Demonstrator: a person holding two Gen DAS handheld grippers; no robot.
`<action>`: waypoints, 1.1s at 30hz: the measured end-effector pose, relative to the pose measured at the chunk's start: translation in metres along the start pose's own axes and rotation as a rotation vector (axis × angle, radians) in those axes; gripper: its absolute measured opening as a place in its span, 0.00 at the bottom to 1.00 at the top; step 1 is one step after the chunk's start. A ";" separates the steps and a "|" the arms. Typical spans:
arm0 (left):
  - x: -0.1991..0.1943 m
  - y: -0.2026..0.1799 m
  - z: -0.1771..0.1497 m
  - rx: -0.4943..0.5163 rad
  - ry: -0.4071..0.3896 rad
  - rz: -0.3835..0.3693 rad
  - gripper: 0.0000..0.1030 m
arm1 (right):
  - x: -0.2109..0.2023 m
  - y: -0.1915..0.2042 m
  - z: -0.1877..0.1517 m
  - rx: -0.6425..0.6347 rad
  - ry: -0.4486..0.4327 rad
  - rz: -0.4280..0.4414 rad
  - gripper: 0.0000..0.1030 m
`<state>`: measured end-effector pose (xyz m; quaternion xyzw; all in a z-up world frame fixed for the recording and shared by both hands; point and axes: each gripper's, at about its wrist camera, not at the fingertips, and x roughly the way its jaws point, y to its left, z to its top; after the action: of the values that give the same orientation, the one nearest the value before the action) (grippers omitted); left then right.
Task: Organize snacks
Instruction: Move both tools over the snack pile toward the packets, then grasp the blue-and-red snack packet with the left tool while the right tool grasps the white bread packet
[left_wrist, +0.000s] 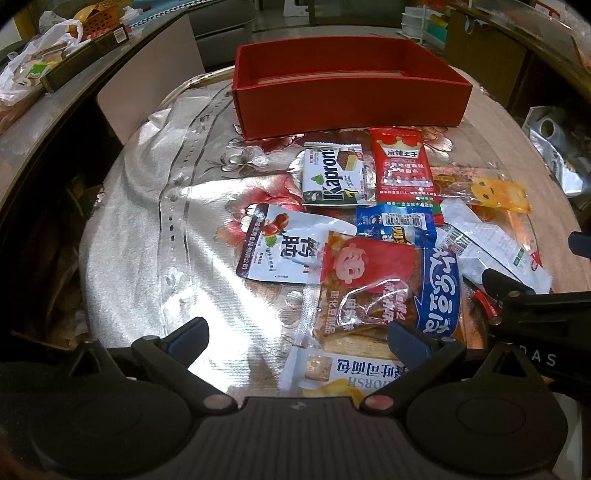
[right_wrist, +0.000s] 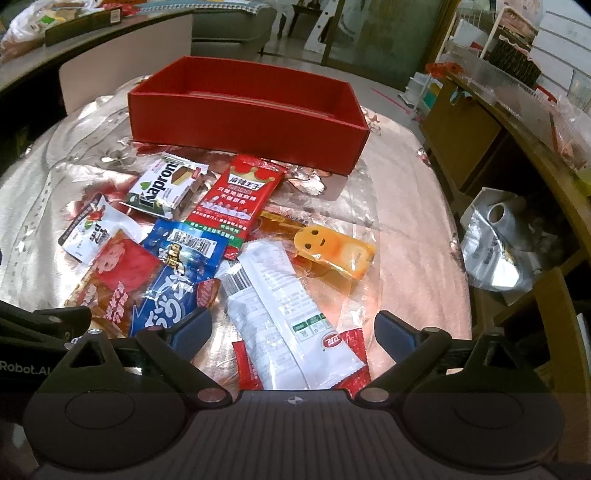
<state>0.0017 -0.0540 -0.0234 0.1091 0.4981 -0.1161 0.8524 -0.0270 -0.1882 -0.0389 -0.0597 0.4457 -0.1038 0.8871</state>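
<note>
A: Where do things stand with the snacks?

B: By my reading, nothing is sorted yet. The open red cardboard box (right_wrist: 247, 110) sits at the far side of the silvery, flower-printed tablecloth (left_wrist: 147, 221), and what I can see of its inside looks empty. All the packets lie in a loose heap just in front of the box, some overlapping.

A: And the claws?

B: The left gripper (left_wrist: 295, 338) is spread wide and holds nothing; it hangs over the edge of the heap farthest from the box, above a white bread wrapper with blue lettering (left_wrist: 351, 369). The right gripper (right_wrist: 291, 332) is also wide and empty, straddling a long white plastic packet with a barcode (right_wrist: 280, 310) that points toward the box.

A: So the next move?

B: Probably a first pick. The long white packet lies between the right fingers, so lowering and closing on it looks simplest. It is flat and slippery, so I'd pinch across its narrow width, then carry it over the box's near wall.
</note>
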 end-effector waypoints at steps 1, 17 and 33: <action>0.000 0.000 0.000 0.000 0.000 0.000 0.97 | 0.000 0.000 0.000 0.000 0.000 0.001 0.94; 0.010 0.007 -0.006 -0.040 0.047 -0.016 0.97 | 0.003 -0.005 -0.002 0.020 0.047 0.080 0.72; -0.009 -0.035 0.020 0.549 -0.166 -0.244 0.95 | -0.005 -0.047 0.002 0.019 0.049 0.183 0.74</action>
<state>0.0027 -0.0925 -0.0082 0.2650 0.3862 -0.3562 0.8086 -0.0345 -0.2326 -0.0241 -0.0075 0.4699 -0.0279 0.8823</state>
